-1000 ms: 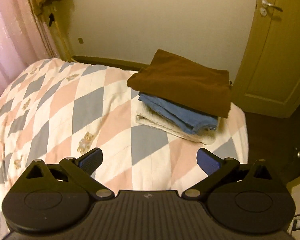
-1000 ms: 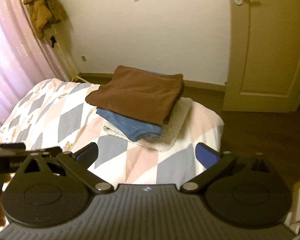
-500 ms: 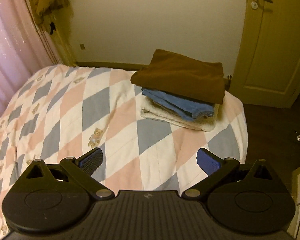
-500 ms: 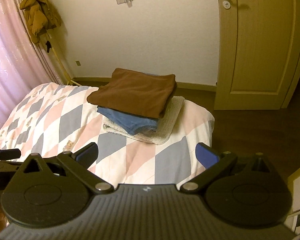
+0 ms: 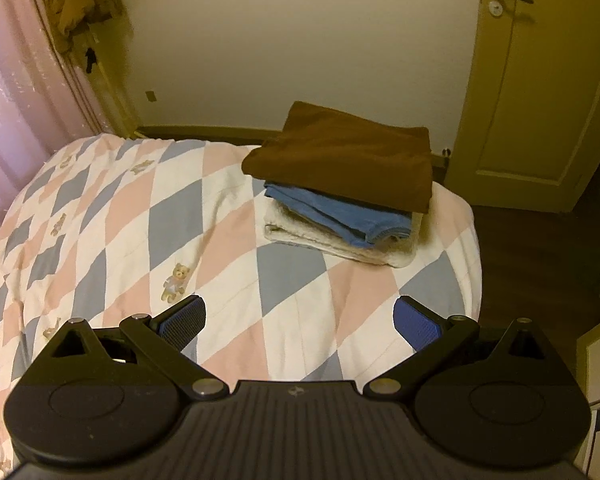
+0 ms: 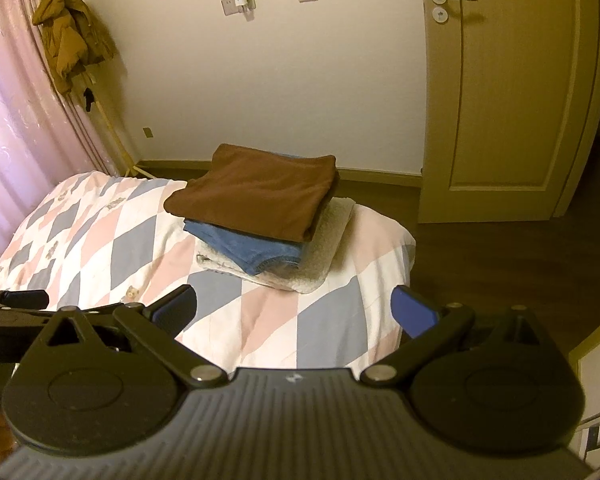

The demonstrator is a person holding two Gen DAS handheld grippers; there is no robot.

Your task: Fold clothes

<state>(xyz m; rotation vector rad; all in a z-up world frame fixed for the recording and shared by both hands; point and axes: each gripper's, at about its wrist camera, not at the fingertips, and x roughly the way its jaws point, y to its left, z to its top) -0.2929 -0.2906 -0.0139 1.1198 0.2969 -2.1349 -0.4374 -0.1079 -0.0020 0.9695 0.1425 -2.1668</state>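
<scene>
A stack of folded clothes lies at the far right corner of the bed: a brown garment (image 5: 348, 160) on top, a blue one (image 5: 340, 220) under it, a cream fleece one (image 5: 340, 246) at the bottom. The stack also shows in the right wrist view, with the brown garment (image 6: 256, 190) on top. My left gripper (image 5: 299, 322) is open and empty, above the quilt and short of the stack. My right gripper (image 6: 294, 312) is open and empty, held back from the stack. Part of the left gripper (image 6: 12, 308) shows at the right wrist view's left edge.
The bed has a checked quilt (image 5: 112, 224) in pink, grey and white. A pink curtain (image 6: 16, 128) and a hanging brown jacket (image 6: 70, 36) are at the left. A closed door (image 6: 508, 92) stands at the right, with dark floor (image 6: 480, 264) beside the bed.
Both grippers have drawn back and risen from the stack, which now looks smaller and farther. Both stay open and empty. The clothes have not moved.
</scene>
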